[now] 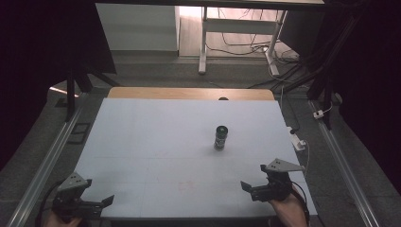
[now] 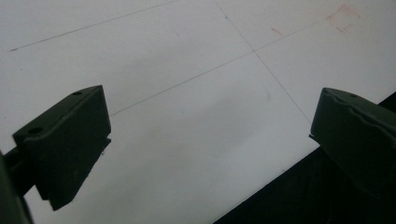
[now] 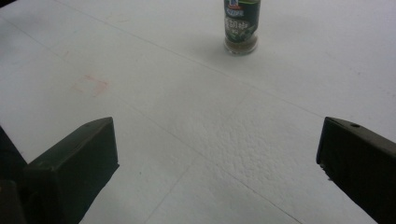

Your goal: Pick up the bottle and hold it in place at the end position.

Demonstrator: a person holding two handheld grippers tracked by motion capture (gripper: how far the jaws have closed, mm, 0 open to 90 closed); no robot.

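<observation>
A broad white desk [image 1: 156, 142] takes up most of the room in front of me, its surface bare apart from faint ruled lines and a small red square mark [image 3: 91, 85] near the front edge. Beyond the far edge, a white-legged table frame [image 1: 236, 33] and loose cables lie on the floor.

At the near left corner, the left hand-held gripper [image 1: 97, 203] hangs just over the desk's front edge, its two black jaws spread wide with nothing between them; its own view looks across plain white surface. At the near right, the right hand-held gripper [image 1: 250, 188] sits over the desk, held in a hand [image 1: 288, 210] coming in from the bottom. Its jaws are also wide apart and hold nothing.

The smallest thing here is the one that matters: a spice jar [image 1: 221, 137] with a dark cap and green label, standing upright a little right of the desk's middle. Its long axis is vertical. From the right hand-held gripper it lies ahead, toward the far side and slightly left, and in that gripper's view the jar [image 3: 241, 27] stands beyond the gap between the jaws, well apart from them. The right hand is clearly the nearer one; the left is well across the desk. I'd judge a straight forward reach by the right, closing on the jar's sides, the likely move.
</observation>
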